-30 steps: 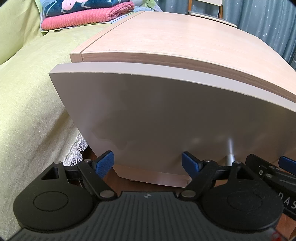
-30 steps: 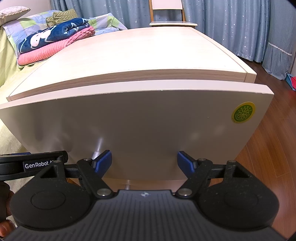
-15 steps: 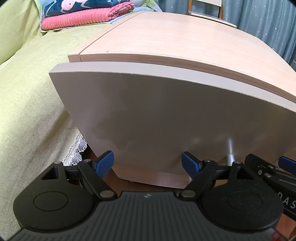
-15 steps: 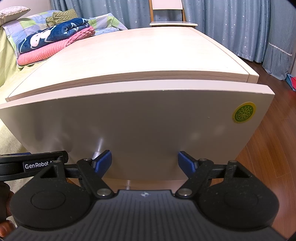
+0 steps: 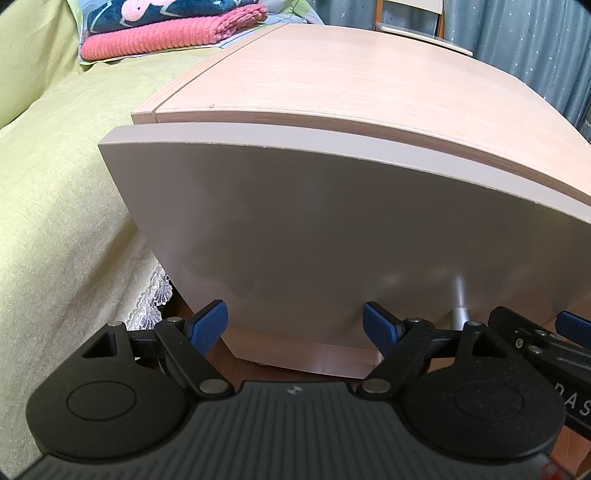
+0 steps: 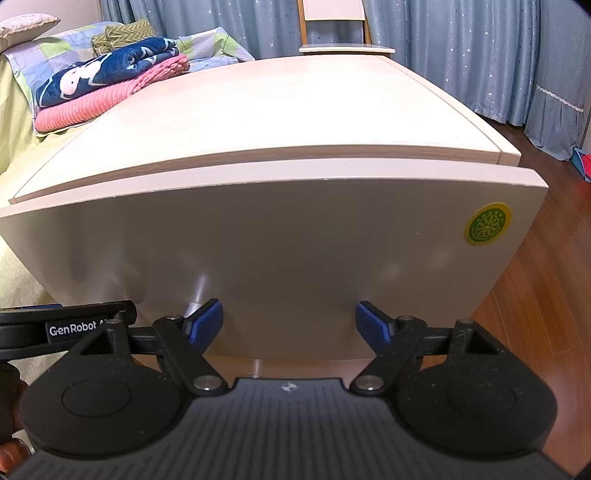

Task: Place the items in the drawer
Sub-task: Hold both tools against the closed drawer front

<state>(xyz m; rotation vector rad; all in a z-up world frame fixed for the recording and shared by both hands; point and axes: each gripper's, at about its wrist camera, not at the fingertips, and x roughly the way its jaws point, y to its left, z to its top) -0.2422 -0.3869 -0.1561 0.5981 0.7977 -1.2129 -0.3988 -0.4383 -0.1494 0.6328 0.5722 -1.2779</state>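
Observation:
The grey drawer front (image 5: pixel 332 236) of a light wooden cabinet (image 5: pixel 332 85) fills both views, with almost no gap under the cabinet top. My left gripper (image 5: pixel 295 325) is open, its blue fingertips (image 5: pixel 208 325) against the front's lower edge near its left end. My right gripper (image 6: pixel 290 323) is open too, its blue fingertips (image 6: pixel 373 325) at the lower edge of the drawer front (image 6: pixel 277 251) further right. A metal handle (image 5: pixel 458 314) sticks out between the two grippers; it also shows as the handle (image 6: pixel 194 306) in the right wrist view. No loose items are in sight.
A bed with a yellow-green cover (image 5: pixel 55 206) lies left of the cabinet, with folded pink and blue blankets (image 6: pixel 103 92) at its head. Blue curtains (image 6: pixel 480 48) and a chair (image 6: pixel 336 29) stand behind. Wooden floor (image 6: pixel 535 314) runs to the right. A round green sticker (image 6: pixel 487 223) marks the drawer front.
The drawer front has slid slightly inward toward the cabinet, narrowing the gap under the top. Both grippers have stayed open at its lower edge.

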